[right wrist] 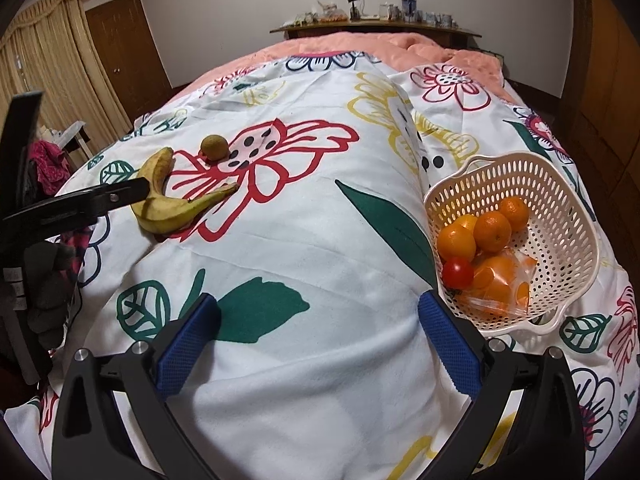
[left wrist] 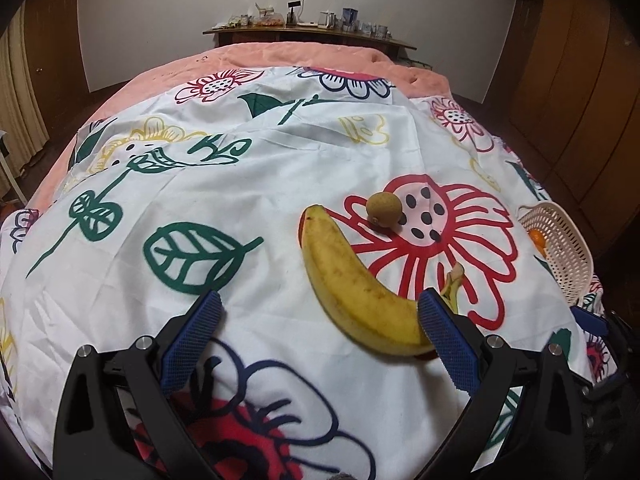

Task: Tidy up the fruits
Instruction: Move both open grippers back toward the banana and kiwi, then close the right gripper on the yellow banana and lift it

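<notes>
Banana (left wrist: 352, 292) lay on the floral sheet (left wrist: 248, 200) at one o'clock of the low left gripper (left wrist: 320, 320), jaws apart; right gripper (right wrist: 318, 320) hovered gaping, basket (right wrist: 560, 200) at two o'clock

From low over the floral bedsheet (left wrist: 280, 184), we face the headboard shelf (left wrist: 308, 34); both wrist views share the banana (right wrist: 168, 200).

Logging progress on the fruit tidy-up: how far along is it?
Partly done. The white basket already holds several oranges, a bagged orange piece and a tomato. Nothing is in hand: the left gripper and right gripper both have open, empty jaws. The banana and a small brown fruit remain on the floral sheet.
</notes>
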`<state>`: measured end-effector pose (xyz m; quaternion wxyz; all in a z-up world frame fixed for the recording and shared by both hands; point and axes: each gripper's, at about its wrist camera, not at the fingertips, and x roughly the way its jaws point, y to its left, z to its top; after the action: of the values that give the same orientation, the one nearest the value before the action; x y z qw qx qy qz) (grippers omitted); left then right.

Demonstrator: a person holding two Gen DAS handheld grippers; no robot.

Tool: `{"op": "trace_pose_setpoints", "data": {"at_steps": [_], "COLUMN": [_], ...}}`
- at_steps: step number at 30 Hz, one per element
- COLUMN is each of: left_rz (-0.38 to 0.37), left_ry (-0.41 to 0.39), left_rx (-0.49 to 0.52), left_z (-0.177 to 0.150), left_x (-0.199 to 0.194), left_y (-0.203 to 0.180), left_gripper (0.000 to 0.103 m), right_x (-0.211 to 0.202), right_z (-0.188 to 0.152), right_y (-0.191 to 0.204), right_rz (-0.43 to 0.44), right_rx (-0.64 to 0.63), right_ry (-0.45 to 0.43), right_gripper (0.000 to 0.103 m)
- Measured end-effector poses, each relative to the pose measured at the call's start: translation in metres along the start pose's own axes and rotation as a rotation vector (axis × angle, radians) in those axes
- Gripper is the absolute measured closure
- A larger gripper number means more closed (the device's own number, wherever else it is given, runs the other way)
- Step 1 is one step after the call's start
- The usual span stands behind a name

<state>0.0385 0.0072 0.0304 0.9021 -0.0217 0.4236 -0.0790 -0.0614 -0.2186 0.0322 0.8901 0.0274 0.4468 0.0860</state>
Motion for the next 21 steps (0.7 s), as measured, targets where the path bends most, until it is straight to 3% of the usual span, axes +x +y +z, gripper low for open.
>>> {"op": "trace_pose_setpoints", "data": {"at_steps": [9, 12, 17, 19, 21], "left_rz": [-0.025, -0.007, -0.002, 0.003, 0.006], "left_ry": [-0.071, -0.094, -0.12, -0.128, -0.134], "left_rx": [-0.025, -0.027, -0.053, -0.06, -0.07], "left_z": [-0.005, -0.005, -0.002, -0.002, -0.001], "left_x": [-0.028, -0.035, -0.042, -0.044, -0.046], "left_y": [0.025, 0.036, 0.054, 0.06, 0.066], "left_gripper": [0.003, 0.003, 0.003, 0.003, 0.003], "right_x": [0.008, -0.003, -0.007, 0.001, 0.013], "right_z": [0.024, 0.036, 0.066, 0.074, 0.08], "right_y": [0.004, 0.024, 0.073, 0.096, 0.116], "right_rz": [0.004, 0.014, 0.118, 0.166, 0.21], "right_rx": [-0.044, -0.104, -0.206, -0.268, -0.324], "right_ry": [0.181, 0.113, 0.019, 0.017, 0.034], "right_gripper": [0.007, 0.008, 0.011, 0.016, 0.027]}}
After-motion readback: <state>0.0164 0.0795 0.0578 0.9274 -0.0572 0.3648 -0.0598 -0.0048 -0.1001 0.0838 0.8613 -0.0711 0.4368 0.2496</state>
